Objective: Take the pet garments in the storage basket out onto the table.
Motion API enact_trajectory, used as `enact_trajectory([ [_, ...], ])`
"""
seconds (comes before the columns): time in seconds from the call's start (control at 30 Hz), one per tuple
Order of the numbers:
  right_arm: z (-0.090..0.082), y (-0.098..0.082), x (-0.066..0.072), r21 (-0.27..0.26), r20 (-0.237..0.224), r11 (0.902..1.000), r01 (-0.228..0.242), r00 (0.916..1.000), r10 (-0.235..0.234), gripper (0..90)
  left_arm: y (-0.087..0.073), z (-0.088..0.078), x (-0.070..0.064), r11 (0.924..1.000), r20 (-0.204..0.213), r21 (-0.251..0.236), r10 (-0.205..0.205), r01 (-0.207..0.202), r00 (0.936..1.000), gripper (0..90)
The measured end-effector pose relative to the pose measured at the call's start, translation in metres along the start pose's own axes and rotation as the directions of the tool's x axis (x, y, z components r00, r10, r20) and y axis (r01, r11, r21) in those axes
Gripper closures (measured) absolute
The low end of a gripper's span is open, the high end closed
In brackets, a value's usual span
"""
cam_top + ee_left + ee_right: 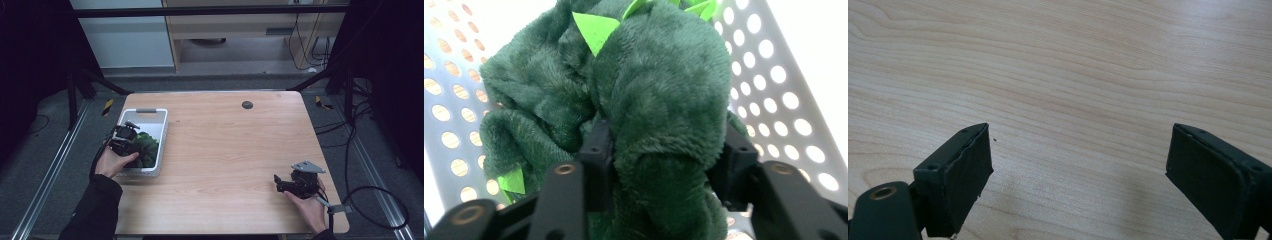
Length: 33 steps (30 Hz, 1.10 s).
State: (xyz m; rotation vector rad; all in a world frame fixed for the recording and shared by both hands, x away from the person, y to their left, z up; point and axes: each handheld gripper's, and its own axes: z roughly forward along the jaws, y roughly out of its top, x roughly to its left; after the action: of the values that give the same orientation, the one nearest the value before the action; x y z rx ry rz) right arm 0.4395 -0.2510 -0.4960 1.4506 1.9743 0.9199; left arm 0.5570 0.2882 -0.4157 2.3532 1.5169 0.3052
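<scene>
While the person's left hand (111, 162) reaches in at the lower left of the high view, the left gripper (125, 138) it holds dips into a white perforated basket (159, 131) that sits near the left edge of the wooden table (225, 150). Inside that basket lies a dark green plush toy (146, 147), filling its nearer half. From the left gripper view the toy (659, 95) bulges up through the middle of the frame, bright green felt spikes (596, 30) poking out near the top, and the two black jaws sit tight against a thick fold of the fur on either side, the pile swelling over the pads, so they are pinching the plush. The basket's holed wall (769, 65) rises at the right of that frame, with more holes showing at the left. Over at the lower right of the high view, the right hand (307, 207) rests on the table with the right gripper (280, 184) pointing toward the left of the frame, well apart from the basket. Its own view shows the jaws spread wide, with bare wood grain (1073, 75) between them and nothing caught there. A small dark round disc (247, 104) sits on the table toward the upper middle.
</scene>
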Motion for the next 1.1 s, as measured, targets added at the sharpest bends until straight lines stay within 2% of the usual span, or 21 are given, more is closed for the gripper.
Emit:
enact_trajectory([
  [0.1, 0.000, 0.000, 0.000, 0.002, 0.001, 1.0000, 0.003, 1.0000, -0.003, 11.1, 0.000, 0.001, -0.001, 0.9999, 0.011, 0.007, 0.010, -0.010, 0.9999, 60.5],
  [0.3, 0.000, 0.000, 0.000, 0.004, 0.000, 1.0000, 0.004, 1.0000, -0.004, 11.1, 0.000, 0.001, -0.003, 0.9992, 0.006, 0.015, 0.036, -0.036, 0.9993, 73.8],
  [0.63, 0.001, -0.001, 0.000, 0.010, -0.002, 1.0000, -0.001, 1.0000, 0.001, 11.1, 0.001, -0.011, -0.001, 0.9985, 0.011, -0.011, 0.055, -0.055, 0.9984, 78.8],
  [0.9, 0.001, -0.001, -0.001, 0.007, -0.004, 1.0000, -0.001, 1.0000, 0.001, 11.1, 0.009, -0.043, -0.002, 0.9951, -0.011, -0.070, 0.070, -0.071, 0.9975, 79.3],
  [0.97, 0.001, -0.001, -0.001, 0.006, -0.006, 1.0000, 0.001, 1.0000, -0.001, 11.1, 0.010, -0.047, -0.002, 0.9947, -0.013, -0.074, 0.071, -0.071, 0.9974, 79.3],
  [1.1, 0.001, -0.001, -0.002, 0.005, -0.002, 1.0000, 0.000, 1.0000, 0.000, 11.1, 0.013, -0.065, -0.002, 0.9906, -0.007, -0.112, 0.078, -0.078, 0.9969, 79.4],
])
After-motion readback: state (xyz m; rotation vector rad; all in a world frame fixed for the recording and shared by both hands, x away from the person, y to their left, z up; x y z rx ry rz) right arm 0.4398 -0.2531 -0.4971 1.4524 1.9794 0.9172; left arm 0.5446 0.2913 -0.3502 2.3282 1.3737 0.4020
